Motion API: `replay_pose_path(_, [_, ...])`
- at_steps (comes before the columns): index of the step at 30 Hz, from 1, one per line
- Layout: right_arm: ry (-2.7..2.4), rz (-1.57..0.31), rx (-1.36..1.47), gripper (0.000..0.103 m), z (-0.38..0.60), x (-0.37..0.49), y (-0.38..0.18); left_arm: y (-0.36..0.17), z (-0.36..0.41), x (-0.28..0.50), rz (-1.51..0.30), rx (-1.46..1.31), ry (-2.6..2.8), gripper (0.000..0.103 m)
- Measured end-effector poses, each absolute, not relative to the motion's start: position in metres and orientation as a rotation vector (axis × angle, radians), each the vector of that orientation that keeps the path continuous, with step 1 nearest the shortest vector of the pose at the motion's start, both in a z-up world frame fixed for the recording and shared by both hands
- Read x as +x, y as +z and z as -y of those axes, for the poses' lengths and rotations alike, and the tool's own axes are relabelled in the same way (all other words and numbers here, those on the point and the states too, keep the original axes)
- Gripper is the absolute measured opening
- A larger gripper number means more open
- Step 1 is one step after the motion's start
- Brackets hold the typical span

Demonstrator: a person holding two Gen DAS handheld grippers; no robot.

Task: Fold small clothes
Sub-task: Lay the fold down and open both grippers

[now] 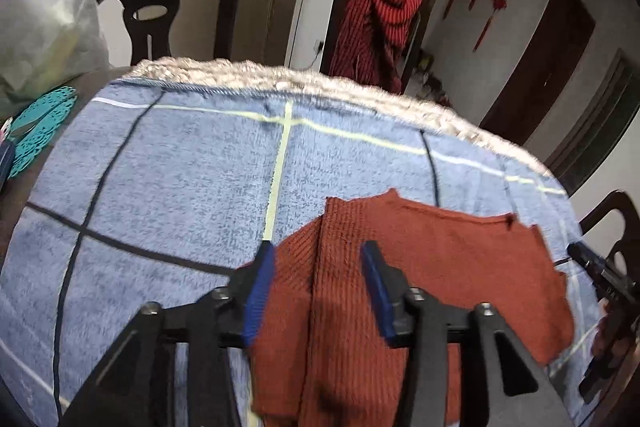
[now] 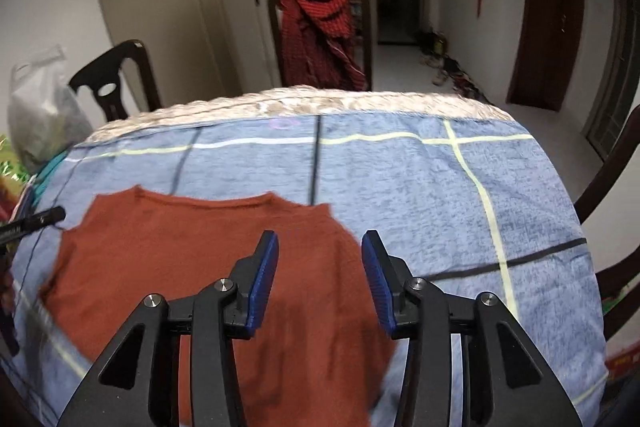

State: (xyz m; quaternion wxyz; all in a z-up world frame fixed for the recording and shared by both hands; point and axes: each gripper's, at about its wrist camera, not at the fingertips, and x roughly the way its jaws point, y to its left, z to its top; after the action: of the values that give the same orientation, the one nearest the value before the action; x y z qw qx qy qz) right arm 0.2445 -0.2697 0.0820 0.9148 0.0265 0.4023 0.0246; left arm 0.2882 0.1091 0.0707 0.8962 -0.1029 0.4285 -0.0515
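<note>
My left gripper sits lower centre of the left wrist view, jaws apart, nothing pinched; the rust-red knit top lies flat under and past the blue pads, not pressed by them. A folded-over flap of the top runs down the middle between the pads. My right gripper is the same: jaws apart, empty, hovering over the right edge of the top, lower left to centre in that view. The top lies on a blue checked towel covering the table. The right gripper's black tip shows at the right edge. Behind, a chair with red striped cloth stands upper centre. A plastic bag is at left.
</note>
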Motion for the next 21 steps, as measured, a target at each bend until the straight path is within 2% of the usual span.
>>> replay_pose_path(4, [0.102, -0.834, -0.01, 0.044, 0.246, 0.22, 0.076, 0.072, -0.103, 0.266, -0.875, -0.229, -0.149, 0.055])
replay_pose_path(11, [0.045, -0.908, -0.104, 0.044, 0.244, 0.199, 0.04, 0.033, -0.093, 0.249, -0.974, -0.175, -0.154, 0.055])
replay_pose_path(21, [-0.035, -0.866, -0.099, 0.044, 0.27, 0.178, 0.048, 0.037, -0.102, 0.234, -0.938, -0.143, -0.131, 0.055])
